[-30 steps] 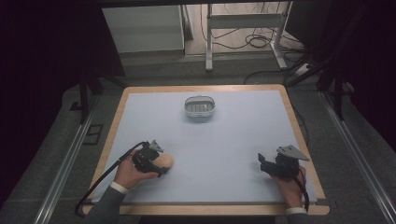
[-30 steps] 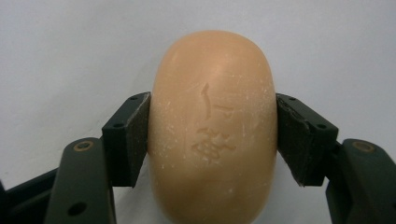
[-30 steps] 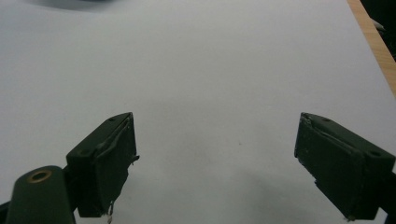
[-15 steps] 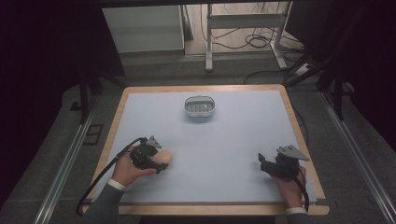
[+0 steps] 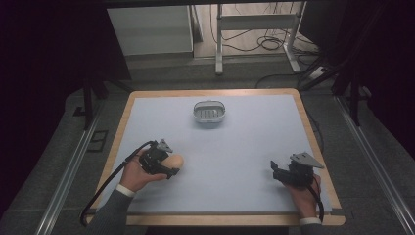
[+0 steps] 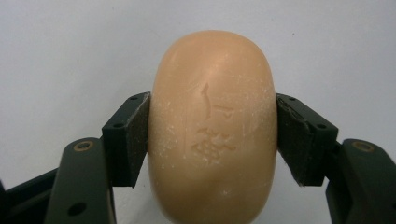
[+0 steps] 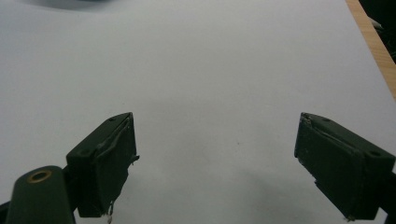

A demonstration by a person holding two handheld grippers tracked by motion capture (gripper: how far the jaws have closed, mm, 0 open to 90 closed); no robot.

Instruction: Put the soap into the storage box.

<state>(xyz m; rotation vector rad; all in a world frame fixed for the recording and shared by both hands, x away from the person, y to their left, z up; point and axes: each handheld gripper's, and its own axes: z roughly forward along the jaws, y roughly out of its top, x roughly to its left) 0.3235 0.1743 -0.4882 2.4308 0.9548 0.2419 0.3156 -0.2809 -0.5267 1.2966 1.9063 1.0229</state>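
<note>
- While the left gripper point(image 6: 212, 135) clamps its sides, the soap bar point(image 6: 212, 126) lies near-left on the table point(image 5: 244, 147), long axis pointing away along the jaws.
- Its near end is cut off in the left gripper view; the embossed mark is unreadable.
- Right gripper point(image 7: 215, 163) gapes empty.

**Where things sit on the tabletop**

The tabletop point(image 5: 235, 147) has a dish point(image 5: 209, 112) near the middle of its far edge. Nothing is in the dish.

The soap point(image 5: 174, 161) is near the left edge, closer to the near side. It sits between the two jaws of the left gripper point(image 5: 169, 165), one jaw on each side, both touching it. The left hand point(image 5: 134, 174) is behind the gripper, toward the near left corner.

The right gripper point(image 5: 275, 171) is near the right edge, close to the near right corner. It is well apart from the soap and from the dish.
</note>
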